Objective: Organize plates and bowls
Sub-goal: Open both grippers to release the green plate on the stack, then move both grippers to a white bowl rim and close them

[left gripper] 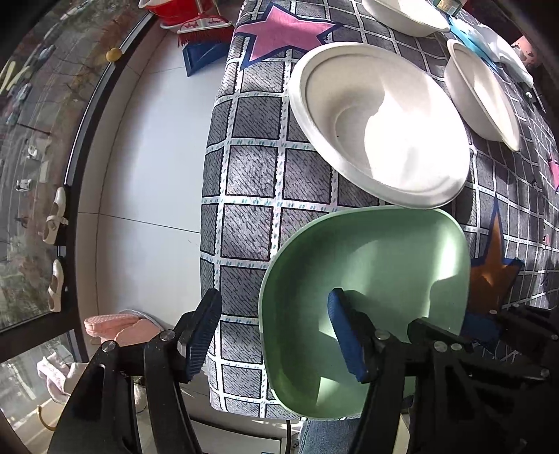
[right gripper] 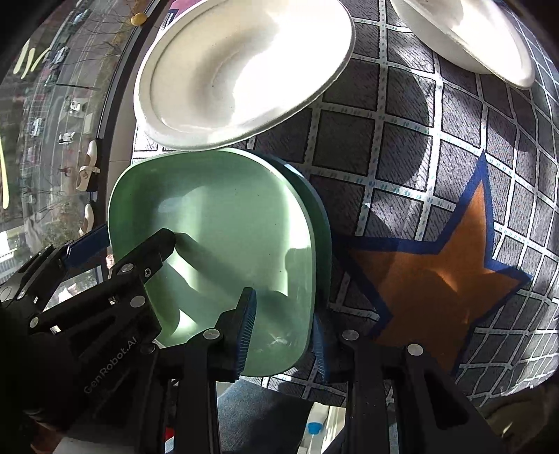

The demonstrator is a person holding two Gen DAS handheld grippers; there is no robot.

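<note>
Where the left wrist camera looks down, one pale green square plastic plate sits at the near edge of the grey checked tablecloth, and three white round paper bowls lie beyond it: the nearest white bowl just past the green plate's far rim, a second white bowl to the right of that, and a third white bowl furthest from the plate. The left gripper stands spread wide across the plate's left rim, one blue pad inside the plate and one outside, neither pressing it. One pink star and one orange star are printed on the cloth.

From the right wrist camera only two white bowls show, but a darker teal plate appears under the green plate's right rim, making a stack of two. The right gripper straddles the near right rim, its fingers apart; whether they grip it I cannot tell. The left gripper shows at the plate's left.
</note>
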